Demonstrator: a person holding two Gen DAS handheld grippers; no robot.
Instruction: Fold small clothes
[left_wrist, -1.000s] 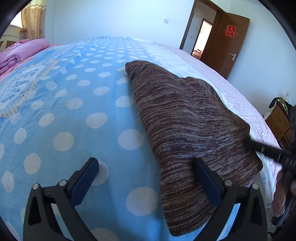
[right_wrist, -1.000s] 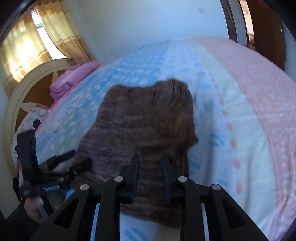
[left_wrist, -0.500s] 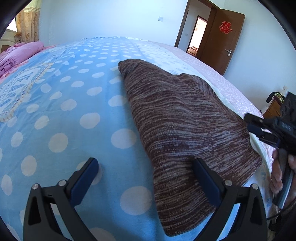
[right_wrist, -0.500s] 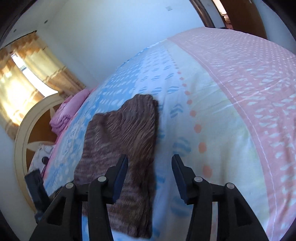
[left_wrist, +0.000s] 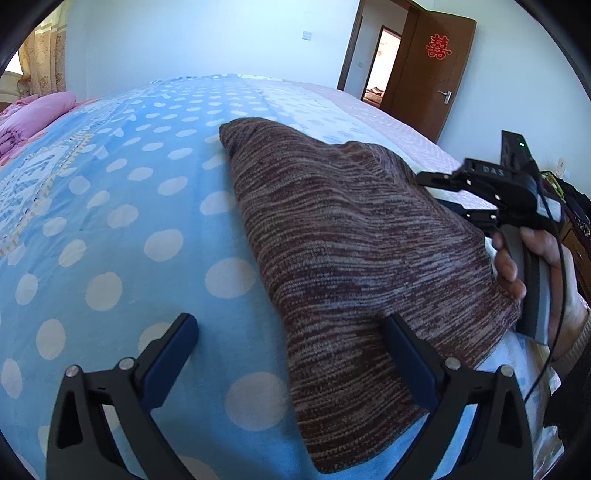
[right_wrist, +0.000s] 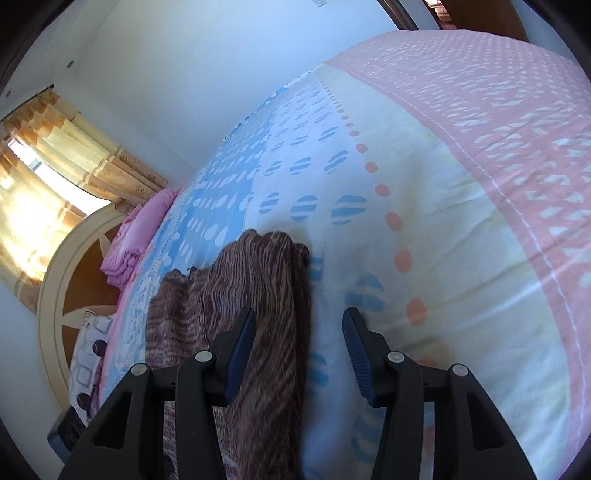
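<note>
A brown striped knit garment (left_wrist: 351, 240) lies folded on the blue polka-dot bed cover (left_wrist: 110, 221). My left gripper (left_wrist: 288, 321) stands wide open just above the bed. Its right finger (left_wrist: 406, 354) is over the garment's near part and its left finger is over bare cover. At the garment's right edge a hand (left_wrist: 517, 258) holds my right gripper (left_wrist: 432, 190). In the right wrist view the right gripper (right_wrist: 299, 314) is open. The garment (right_wrist: 258, 332) has its right edge under the gap between the pads, and neither pad presses on it.
Folded pink bedding (left_wrist: 33, 114) lies at the far left by a curtained window. A rounded headboard (right_wrist: 62, 295) and a patterned pillow (right_wrist: 88, 354) show in the right wrist view. A brown door (left_wrist: 436, 66) stands open at the back right, with dark furniture (left_wrist: 576, 221) beside the bed.
My right gripper went from nearly shut over the garment's middle to open, and slid to the garment's right edge while rolling. The left gripper stayed where it was, open.
</note>
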